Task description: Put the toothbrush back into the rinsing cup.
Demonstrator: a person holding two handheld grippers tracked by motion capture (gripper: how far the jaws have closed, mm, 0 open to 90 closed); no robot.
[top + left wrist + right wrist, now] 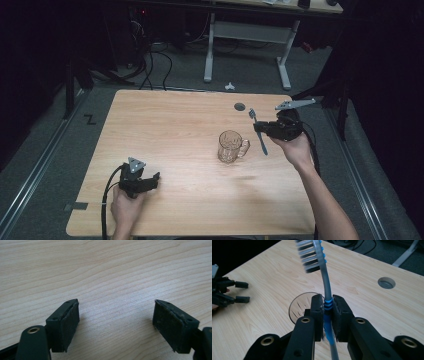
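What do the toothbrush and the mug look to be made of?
Toothbrush: likely plastic, smooth grey handle with blue ribbed grip, probably rubbery, and dark bristles. Mug: clear with cut patterns and a handle, so glass or clear plastic; the look leaves that open.

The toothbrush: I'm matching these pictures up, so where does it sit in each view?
High view: toothbrush at right of the table, clamped in the right gripper, beside the glass mug.
Left gripper view: not in it.
Right gripper view: toothbrush at centre, bristles up.
Shared landmark: the glass mug.
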